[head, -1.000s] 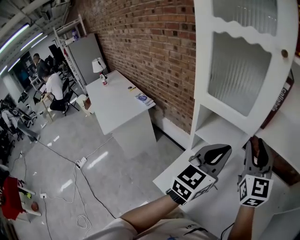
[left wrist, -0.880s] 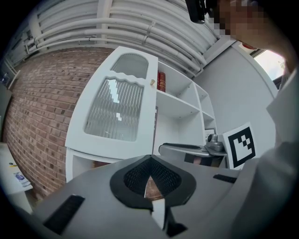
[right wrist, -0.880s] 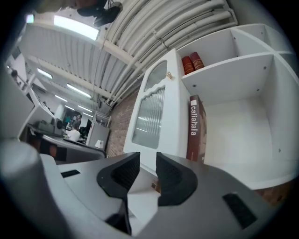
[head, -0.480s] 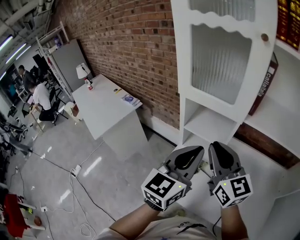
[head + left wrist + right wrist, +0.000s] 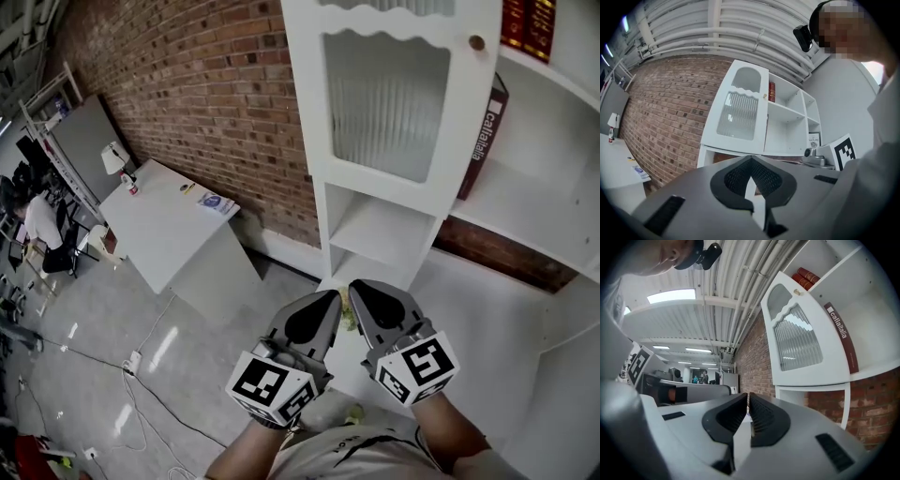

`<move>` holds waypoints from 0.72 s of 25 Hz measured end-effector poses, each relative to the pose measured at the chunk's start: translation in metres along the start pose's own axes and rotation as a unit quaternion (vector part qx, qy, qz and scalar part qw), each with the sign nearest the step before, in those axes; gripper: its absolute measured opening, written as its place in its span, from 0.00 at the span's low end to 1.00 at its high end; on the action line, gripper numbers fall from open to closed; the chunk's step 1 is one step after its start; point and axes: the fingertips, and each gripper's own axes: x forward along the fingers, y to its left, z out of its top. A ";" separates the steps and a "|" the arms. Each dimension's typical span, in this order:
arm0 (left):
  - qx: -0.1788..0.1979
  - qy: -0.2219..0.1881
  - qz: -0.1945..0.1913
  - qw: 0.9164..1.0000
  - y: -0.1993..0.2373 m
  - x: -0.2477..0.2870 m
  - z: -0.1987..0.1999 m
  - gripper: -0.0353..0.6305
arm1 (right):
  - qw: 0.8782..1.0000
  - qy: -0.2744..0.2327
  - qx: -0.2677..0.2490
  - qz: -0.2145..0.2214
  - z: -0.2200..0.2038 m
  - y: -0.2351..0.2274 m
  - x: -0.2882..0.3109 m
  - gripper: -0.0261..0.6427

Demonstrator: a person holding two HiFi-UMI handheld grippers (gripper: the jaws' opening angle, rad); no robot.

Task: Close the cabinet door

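The white cabinet door (image 5: 389, 103) with ribbed glass and a small knob (image 5: 477, 42) stands swung open in front of the shelves. A dark red book (image 5: 480, 141) leans on the shelf behind it. Both grippers hang side by side below the door, apart from it, pointing level. My left gripper (image 5: 328, 298) is shut and empty. My right gripper (image 5: 361, 286) is closing, only a thin slit left, nothing between its jaws. The left gripper view shows the door (image 5: 738, 115) above the left gripper (image 5: 751, 161). In the right gripper view the door (image 5: 801, 343) rises to the right of the right gripper (image 5: 748, 397).
A brick wall (image 5: 206, 94) runs behind the cabinet. A white table (image 5: 164, 234) with a lamp (image 5: 117, 157) stands against it to the left. Cables (image 5: 131, 361) trail over the floor. A seated person (image 5: 42, 225) is at far left. The cabinet's low white top (image 5: 469, 309) lies under my grippers.
Both grippers have drawn away from the door's lower edge and come together lower in the head view. The right jaws have closed from wide open. The door stays open.
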 end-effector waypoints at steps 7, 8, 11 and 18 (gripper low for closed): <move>-0.009 0.001 0.007 1.000 0.021 -0.019 0.000 0.07 | 1.000 0.007 -0.014 0.011 -0.003 0.023 0.020 0.07; -0.010 0.000 0.008 1.000 0.024 -0.022 0.000 0.07 | 1.000 0.008 -0.015 0.011 -0.004 0.026 0.022 0.07; -0.012 -0.001 0.013 1.000 0.037 -0.030 0.001 0.07 | 1.000 0.011 -0.014 0.013 -0.007 0.035 0.032 0.07; -0.012 -0.004 0.010 1.000 0.062 -0.048 0.010 0.07 | 1.000 0.015 -0.016 0.012 -0.005 0.060 0.054 0.07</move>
